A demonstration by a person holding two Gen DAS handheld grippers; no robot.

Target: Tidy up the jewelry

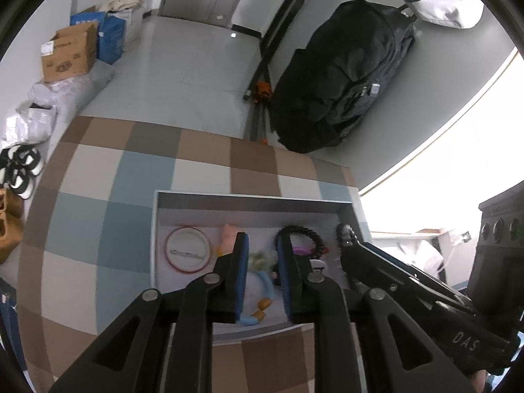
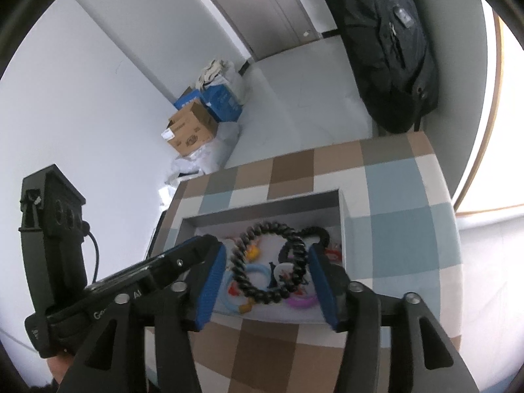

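Observation:
A white open box [image 1: 157,229] sits on a checked cloth and holds jewelry: a red ring bangle [image 1: 187,249], a pink charm [image 1: 228,233], a black beaded bracelet [image 1: 316,236], and a light blue beaded bracelet [image 1: 266,286]. My left gripper [image 1: 262,255] is open over the box, jaws either side of the blue bracelet. My right gripper [image 2: 267,263] is open above the box [image 2: 342,209]; a large black bead bracelet [image 2: 267,263] lies between its fingers, apart from the pads. A purple ring [image 2: 301,302] and blue ring [image 2: 253,271] lie beneath. The right gripper also shows in the left wrist view [image 1: 347,232], a black bead bracelet at its tips.
The checked tablecloth [image 1: 98,216] covers a small table whose far edge is close behind the box. A black backpack [image 1: 344,75] leans against the wall beyond. Cardboard and blue boxes [image 1: 70,52] and shoes [image 1: 19,170] stand on the floor at left.

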